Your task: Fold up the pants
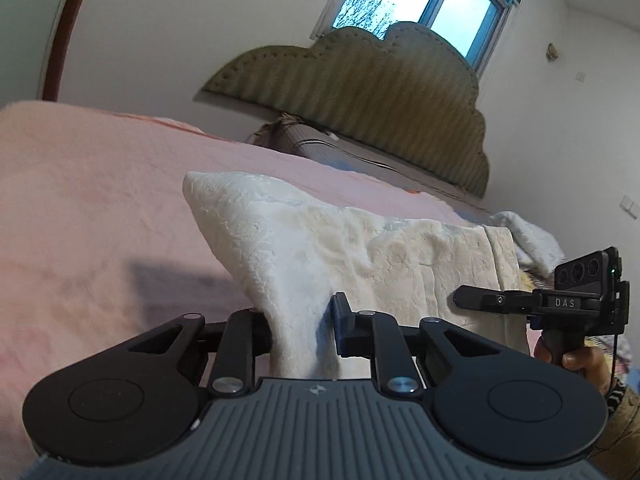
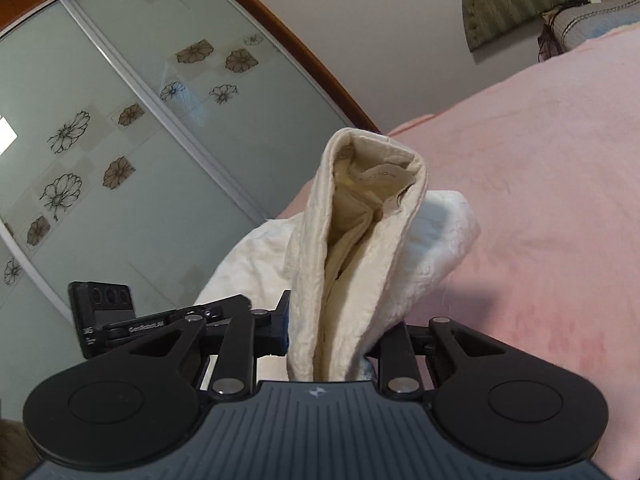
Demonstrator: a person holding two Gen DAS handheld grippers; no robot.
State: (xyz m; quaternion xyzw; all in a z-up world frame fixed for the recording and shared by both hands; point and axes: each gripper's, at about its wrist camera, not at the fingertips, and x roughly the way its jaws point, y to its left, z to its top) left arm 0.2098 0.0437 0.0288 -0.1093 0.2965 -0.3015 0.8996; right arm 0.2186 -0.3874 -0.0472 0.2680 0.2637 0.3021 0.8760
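The pants [image 1: 328, 240] are cream-white textured cloth, lifted off a pink bed cover [image 1: 100, 208]. My left gripper [image 1: 302, 332] is shut on a bunched edge of them, the cloth rising between its fingers. In the left wrist view my right gripper [image 1: 460, 300] shows from the side at the far end of the cloth, held by a hand [image 1: 576, 360]. In the right wrist view my right gripper [image 2: 332, 336] is shut on the waistband end of the pants [image 2: 360, 220], whose opening with an inner label faces the camera. The left gripper's body [image 2: 120, 320] shows at the left.
The pink bed cover [image 2: 540, 180] fills the right. A padded green headboard [image 1: 360, 92] and a pillow [image 1: 320, 148] stand at the bed's far end under a window [image 1: 420, 4]. A frosted sliding wardrobe door [image 2: 120, 140] with flower prints stands to the left.
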